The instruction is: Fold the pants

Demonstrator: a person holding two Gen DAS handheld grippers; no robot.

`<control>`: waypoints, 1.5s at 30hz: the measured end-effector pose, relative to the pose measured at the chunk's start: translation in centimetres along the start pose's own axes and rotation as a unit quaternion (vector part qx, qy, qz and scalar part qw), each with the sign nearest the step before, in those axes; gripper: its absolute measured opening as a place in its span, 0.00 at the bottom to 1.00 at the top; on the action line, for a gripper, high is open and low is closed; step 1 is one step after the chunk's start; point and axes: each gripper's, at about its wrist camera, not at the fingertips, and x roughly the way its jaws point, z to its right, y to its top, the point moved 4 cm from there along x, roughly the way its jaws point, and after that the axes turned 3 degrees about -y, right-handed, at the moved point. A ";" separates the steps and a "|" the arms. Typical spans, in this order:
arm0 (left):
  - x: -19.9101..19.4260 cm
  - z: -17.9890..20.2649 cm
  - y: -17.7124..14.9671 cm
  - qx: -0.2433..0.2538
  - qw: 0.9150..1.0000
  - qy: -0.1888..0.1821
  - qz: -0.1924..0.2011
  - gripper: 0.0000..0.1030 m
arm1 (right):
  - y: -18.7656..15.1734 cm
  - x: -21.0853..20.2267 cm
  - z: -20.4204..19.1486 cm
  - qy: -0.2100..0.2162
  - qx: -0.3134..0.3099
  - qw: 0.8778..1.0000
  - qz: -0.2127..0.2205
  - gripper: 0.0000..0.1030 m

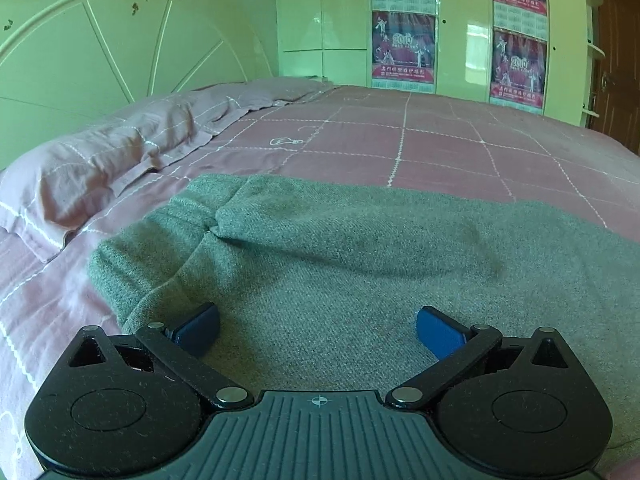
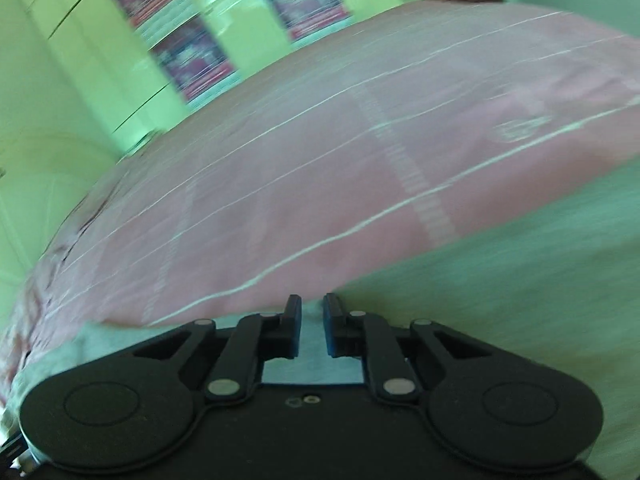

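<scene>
The grey-green pants (image 1: 360,248) lie flat across the pink bed, with their folded left end bunched near the pillow. My left gripper (image 1: 318,316) hovers just over the cloth, its blue pads (image 1: 434,332) spread wide with nothing held between them. In the blurred right wrist view the pants (image 2: 520,280) fill the lower right and run under my right gripper (image 2: 312,308). Its fingers stand close together with only a thin slit between them. I see no cloth pinched there, only fabric lying beneath.
The pink checked bedsheet (image 1: 440,140) stretches beyond the pants, and shows as the bedsheet (image 2: 280,160) in the right wrist view. A pillow (image 1: 100,160) lies at the left below a pale headboard (image 1: 100,40). A wardrobe with posters (image 1: 460,20) stands behind, with a brown door (image 1: 616,60) at the right.
</scene>
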 end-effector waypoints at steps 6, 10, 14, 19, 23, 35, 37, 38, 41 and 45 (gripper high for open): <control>0.1 0.1 0.0 0.006 1.000 0.004 -0.002 1.00 | 2.2 -3.8 8.6 -0.087 0.038 0.994 0.046 0.07; 0.2 -0.1 0.1 0.001 1.000 0.001 -0.001 1.00 | 1.3 -8.5 12.4 -0.057 0.115 0.986 0.107 0.20; 0.2 -0.1 0.2 0.003 1.000 0.002 -0.002 1.00 | -1.4 -12.2 16.0 -0.025 0.196 0.971 0.137 0.25; 0.1 0.0 0.2 0.005 1.000 0.003 -0.003 1.00 | -3.8 -11.9 19.1 -0.031 0.249 0.963 0.104 0.25; 0.1 -0.1 0.2 0.003 1.000 0.002 -0.003 1.00 | -4.1 -10.2 19.8 -0.006 0.277 0.958 0.078 0.25; 0.1 0.0 0.2 0.007 1.000 0.004 -0.007 1.00 | -4.6 -8.2 18.4 0.007 0.250 0.965 0.085 0.03; 0.2 0.0 0.1 0.011 1.000 0.005 -0.011 1.00 | -3.5 -9.5 18.2 0.011 0.232 0.967 0.105 0.03; 0.3 0.1 0.0 0.015 1.000 0.008 -0.012 1.00 | -3.2 -10.0 17.8 0.011 0.211 0.971 0.114 0.03; 0.6 0.5 -0.1 0.030 0.999 0.017 -0.015 1.00 | -4.1 -8.7 18.7 0.002 0.221 0.972 0.083 0.02; -2.1 2.2 0.3 0.018 1.000 -0.016 0.003 1.00 | -4.5 -9.0 18.9 0.032 0.241 0.966 0.082 0.11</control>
